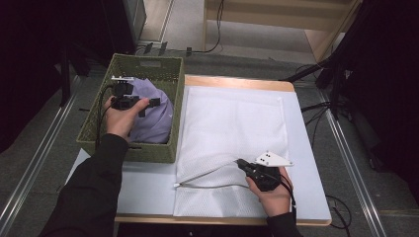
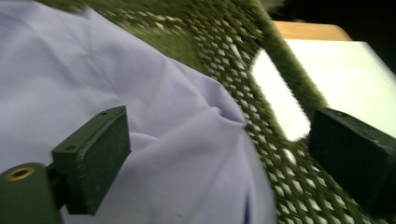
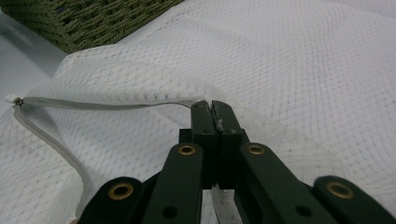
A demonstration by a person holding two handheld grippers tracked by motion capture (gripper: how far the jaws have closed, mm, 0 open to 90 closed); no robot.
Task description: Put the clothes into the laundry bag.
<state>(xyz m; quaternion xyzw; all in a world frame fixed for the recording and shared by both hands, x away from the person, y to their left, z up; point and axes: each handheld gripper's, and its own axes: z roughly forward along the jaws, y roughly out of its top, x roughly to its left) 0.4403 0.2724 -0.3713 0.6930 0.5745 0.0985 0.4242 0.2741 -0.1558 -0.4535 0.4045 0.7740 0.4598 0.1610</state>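
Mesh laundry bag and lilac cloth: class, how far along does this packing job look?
Done: the right tongs pinch the zip edge of the mesh bag, lifting its mouth open. In hand: the left tongs, jaws wide, are over the lilac cloth in the green basket. Left: probably gripping the cloth and moving it into the bag.

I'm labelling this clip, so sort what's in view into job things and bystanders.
In the job:
- lilac garment in the green basket
- white mesh laundry bag, its zip edge lifted
- left claw, open over the garment
- right claw, shut on the bag's edge

Just lying about:
- cables on the floor
- wooden furniture behind the table
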